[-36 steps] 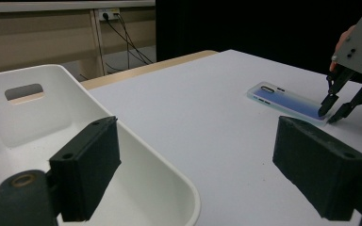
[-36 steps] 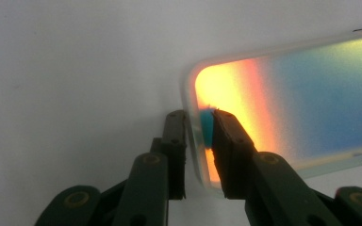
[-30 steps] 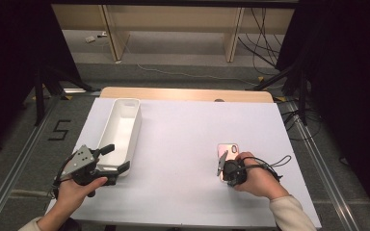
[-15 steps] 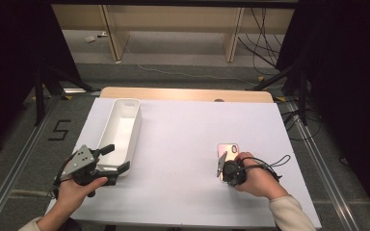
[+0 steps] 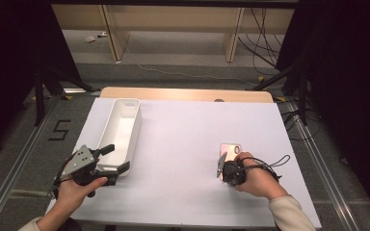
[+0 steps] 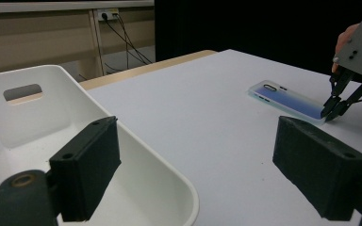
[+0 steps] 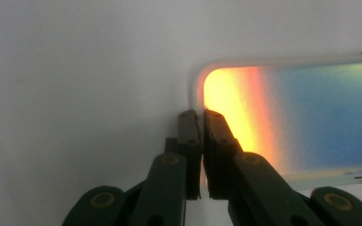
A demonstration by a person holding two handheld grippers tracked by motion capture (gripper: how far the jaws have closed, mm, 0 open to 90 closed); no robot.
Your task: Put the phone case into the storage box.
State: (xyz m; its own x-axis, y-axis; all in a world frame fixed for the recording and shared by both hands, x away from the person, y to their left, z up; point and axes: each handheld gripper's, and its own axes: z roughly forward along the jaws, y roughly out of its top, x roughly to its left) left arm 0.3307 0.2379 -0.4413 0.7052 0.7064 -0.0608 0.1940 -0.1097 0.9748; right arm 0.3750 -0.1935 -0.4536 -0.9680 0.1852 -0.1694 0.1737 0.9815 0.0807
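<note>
**Pinching the phone case by its rim**

The phone case (image 5: 231,150) lies flat, well right of the white bin (image 5: 119,132). The right gripper (image 7: 200,117) has just closed its jaws on the case's near edge. Lift slowly, keeping the thin rim from slipping. The left gripper (image 6: 195,174) hangs open at the bin's near end.

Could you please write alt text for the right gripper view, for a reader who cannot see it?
The right gripper has its two black jaws closed on the edge of an iridescent phone case, which lies flat on the white table.
</note>
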